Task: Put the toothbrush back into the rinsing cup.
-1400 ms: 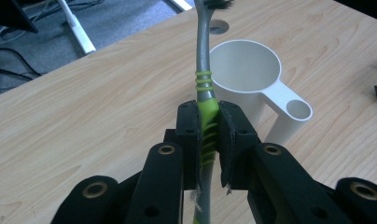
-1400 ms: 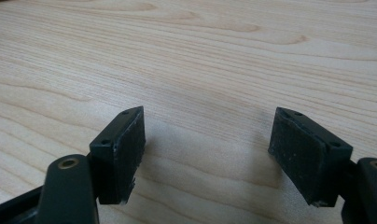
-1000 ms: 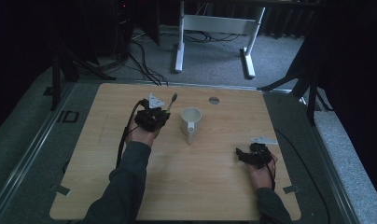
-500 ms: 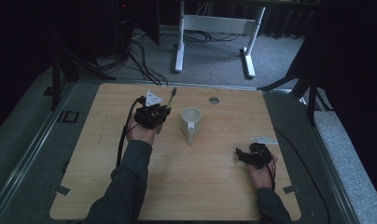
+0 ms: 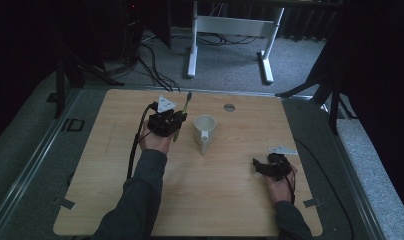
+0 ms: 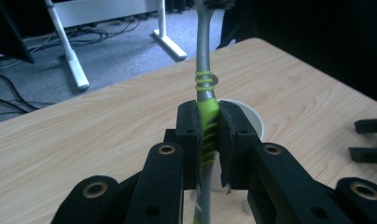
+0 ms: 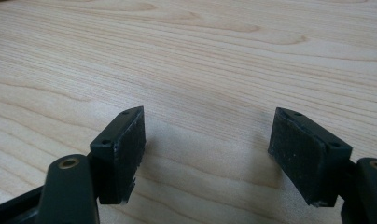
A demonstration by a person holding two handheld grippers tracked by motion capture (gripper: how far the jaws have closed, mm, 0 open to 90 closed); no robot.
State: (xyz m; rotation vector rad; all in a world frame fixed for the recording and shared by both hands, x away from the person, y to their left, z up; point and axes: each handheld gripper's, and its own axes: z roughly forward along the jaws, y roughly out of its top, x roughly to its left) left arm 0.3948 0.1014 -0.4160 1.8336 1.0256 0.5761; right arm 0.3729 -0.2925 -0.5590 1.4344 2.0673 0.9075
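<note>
On the wooden worktop [image 5: 115,200], toward its far left portion, the left gripper [image 5: 166,121] is held above the surface in the person's left hand [image 5: 155,142]. In the left gripper view its jaws are seen closed tight on the green ribbed grip of a toothbrush [image 6: 206,100], whose grey neck rises upright between them and runs out past the top of that view; in the high view the toothbrush [image 5: 186,100] is seen slanting up toward the far edge. Just to the right of this gripper, near the middle of the worktop, a white cup [image 5: 205,131] with a handle stands upright, apart from the gripper. A small round grommet [image 5: 229,107] is set into the worktop near the far edge. Toward the near right corner, the right gripper [image 5: 270,165] is seen low at the surface in the right hand [image 5: 279,182]. In the right gripper view its jaws stand wide apart with nothing between them but bare wood.
</note>
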